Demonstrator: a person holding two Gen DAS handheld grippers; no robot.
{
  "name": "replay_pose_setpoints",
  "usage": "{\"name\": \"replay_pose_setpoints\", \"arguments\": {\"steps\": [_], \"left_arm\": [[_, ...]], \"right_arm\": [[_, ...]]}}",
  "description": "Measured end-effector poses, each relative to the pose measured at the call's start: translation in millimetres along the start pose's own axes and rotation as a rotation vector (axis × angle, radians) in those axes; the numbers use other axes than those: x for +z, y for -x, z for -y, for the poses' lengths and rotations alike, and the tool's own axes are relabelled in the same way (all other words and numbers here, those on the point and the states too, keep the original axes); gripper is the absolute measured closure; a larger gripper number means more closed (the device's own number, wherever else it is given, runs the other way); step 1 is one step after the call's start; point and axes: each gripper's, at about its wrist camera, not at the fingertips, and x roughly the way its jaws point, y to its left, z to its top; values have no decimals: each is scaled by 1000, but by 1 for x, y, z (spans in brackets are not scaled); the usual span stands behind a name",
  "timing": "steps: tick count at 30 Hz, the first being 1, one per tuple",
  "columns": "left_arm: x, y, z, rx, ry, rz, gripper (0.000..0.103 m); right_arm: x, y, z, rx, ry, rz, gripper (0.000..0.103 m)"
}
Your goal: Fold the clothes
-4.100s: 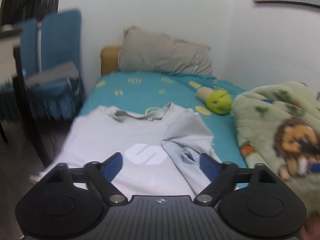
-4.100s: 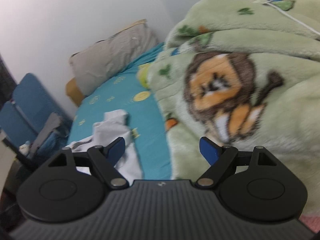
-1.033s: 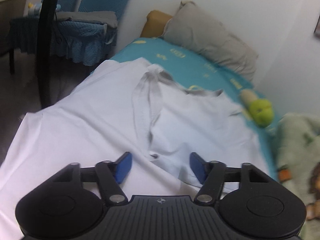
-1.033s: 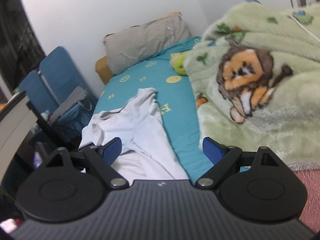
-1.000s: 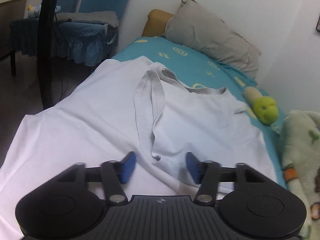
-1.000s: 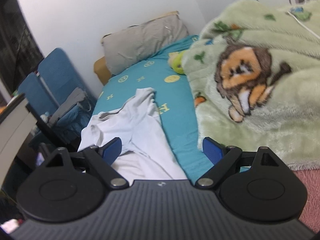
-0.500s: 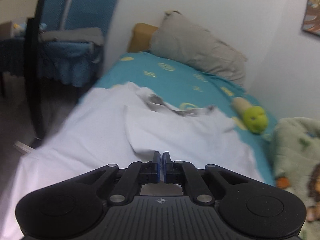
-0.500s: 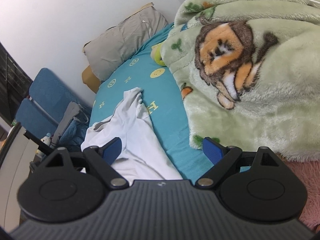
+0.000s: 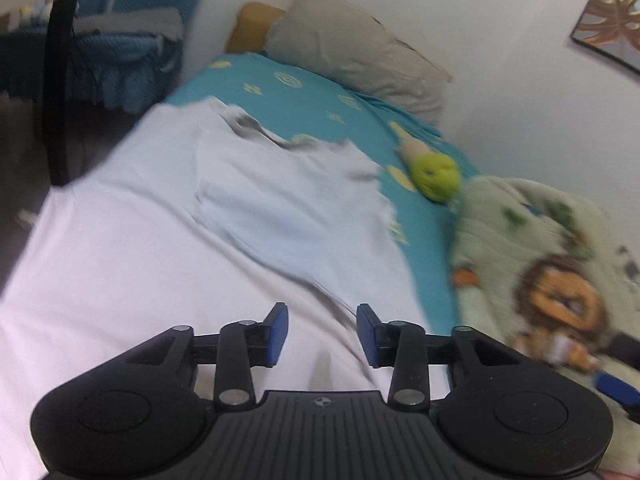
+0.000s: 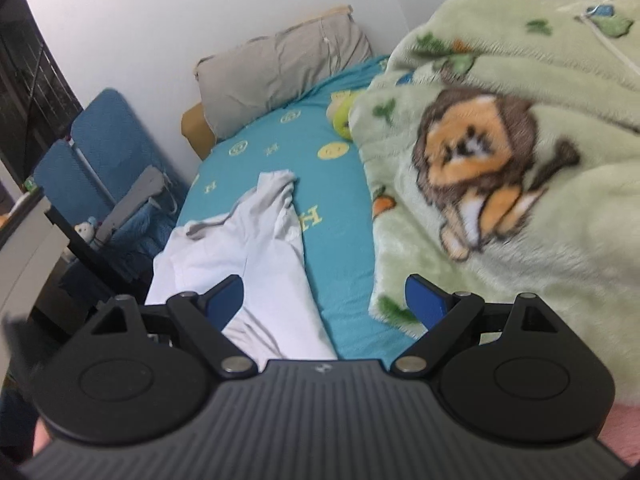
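Note:
A white T-shirt with a grey collar lies spread on the teal bed sheet, one side folded over its middle. My left gripper is open and empty just above the shirt's near part. In the right wrist view the shirt lies left of centre on the sheet. My right gripper is wide open and empty, above the bed between the shirt and the blanket.
A green lion blanket is heaped on the bed's right side. A grey pillow and a green plush toy lie at the head. Blue chairs and a dark table leg stand left of the bed.
My left gripper was shut on a fold of the shirt half a second ago; it has let go and opened, and the fold now lies on the shirt. The right gripper stays open.

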Motion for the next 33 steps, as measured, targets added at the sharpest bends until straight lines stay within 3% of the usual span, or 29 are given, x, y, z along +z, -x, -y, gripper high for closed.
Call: {"name": "replay_pose_setpoints", "arguments": {"steps": [5, 10, 15, 20, 22, 24, 26, 29, 33], "left_arm": [[-58, 30, 46, -137, 9, -105, 59], [-95, 18, 89, -143, -88, -191, 60], [-128, 5, 123, -113, -203, -275, 50], [-145, -13, 131, -51, -317, -356, 48], [-150, -17, 129, -58, -344, -364, 57], [-152, -19, 125, -70, -357, -366, 92], [-150, -17, 122, -76, -364, -352, 98], [-139, 1, 114, -131, -325, -318, 99], [-114, 44, 85, -239, -190, -263, 99]], "right_arm": [[7, 44, 24, -3, -55, 78, 14], [13, 76, 41, -34, -70, 165, 14], [13, 73, 47, -78, -56, 164, 14], [9, 67, 51, -88, -57, 142, 14], [9, 66, 53, -89, -65, 139, 14], [9, 65, 54, -91, -72, 135, 14], [9, 63, 56, -93, -79, 131, 14], [8, 61, 59, -96, -90, 125, 14], [8, 59, 62, -99, -104, 117, 14]]}}
